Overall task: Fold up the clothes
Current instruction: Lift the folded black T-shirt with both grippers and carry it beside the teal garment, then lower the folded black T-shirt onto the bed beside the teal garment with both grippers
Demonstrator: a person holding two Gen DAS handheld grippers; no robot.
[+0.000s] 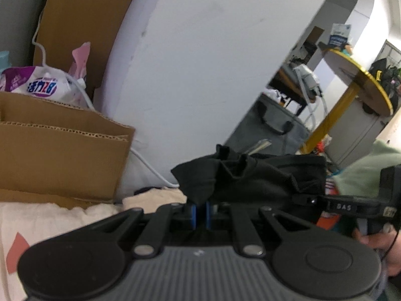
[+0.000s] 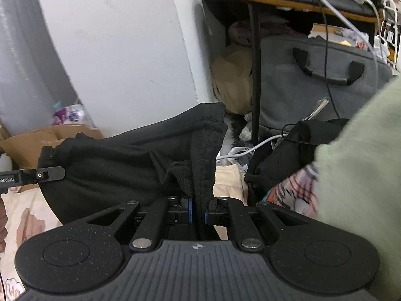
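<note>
Black garment (image 2: 120, 165): held up between both claws over the cream patterned bedding (image 2: 228, 178); keep the span taut and level.
Right claw (image 2: 198, 209): clamped on bunched ribbed hem.
Left claw (image 1: 200, 212): pinched on a corner; match heights.

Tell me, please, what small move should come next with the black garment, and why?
Probably draw the two grippers apart to pull the cloth taut: the left gripper and right gripper each pinch the black garment, which hangs bunched and wrinkled between them.
</note>
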